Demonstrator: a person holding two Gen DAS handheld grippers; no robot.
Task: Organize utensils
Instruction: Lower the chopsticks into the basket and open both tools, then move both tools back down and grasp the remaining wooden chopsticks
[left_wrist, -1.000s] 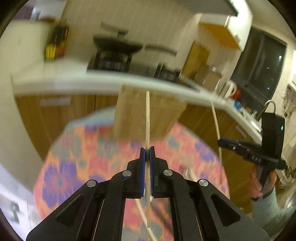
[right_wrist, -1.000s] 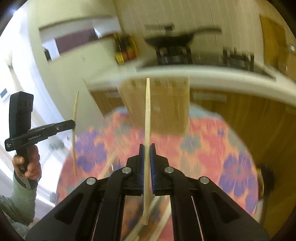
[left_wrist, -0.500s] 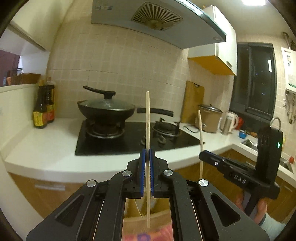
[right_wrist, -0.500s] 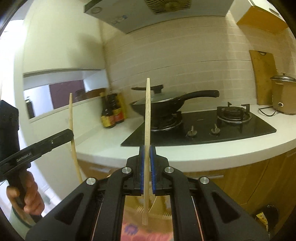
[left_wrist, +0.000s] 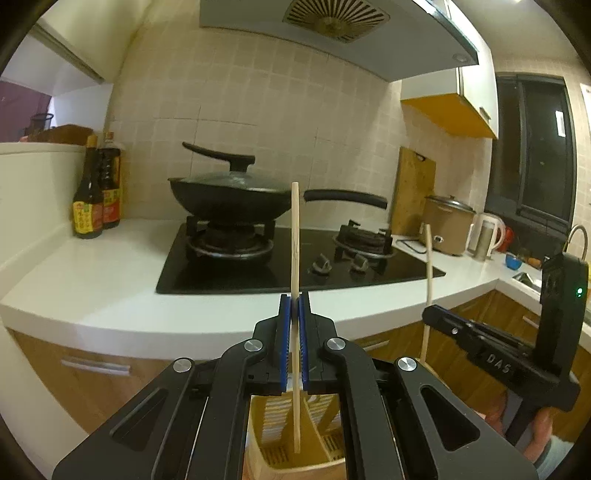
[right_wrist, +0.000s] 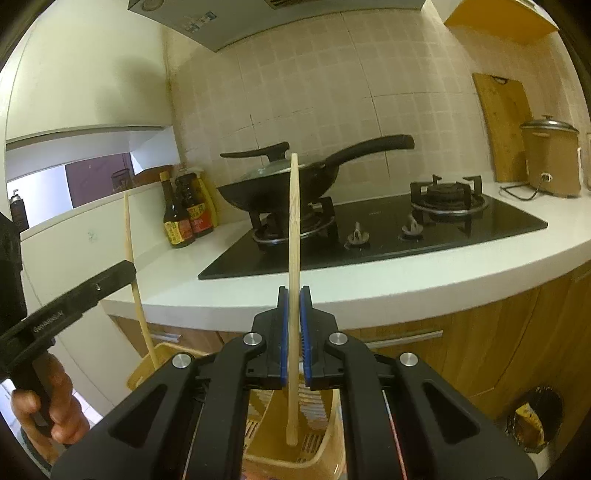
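My left gripper is shut on a wooden chopstick, held upright, its lower end over a yellow-tan utensil holder. My right gripper is shut on a second wooden chopstick, also upright, its lower end inside the same slotted holder. In the left wrist view the right gripper appears at the right with its chopstick. In the right wrist view the left gripper appears at the left with its chopstick.
A white counter with a black gas hob lies ahead, with a lidded wok, two sauce bottles, a cutting board, a rice cooker and a kettle. Wooden cabinet fronts stand below.
Both grippers tilted up from the flowered table top to face the kitchen counter. Each kept its chopstick. The utensil holder now sits low, under the chopsticks' lower ends.
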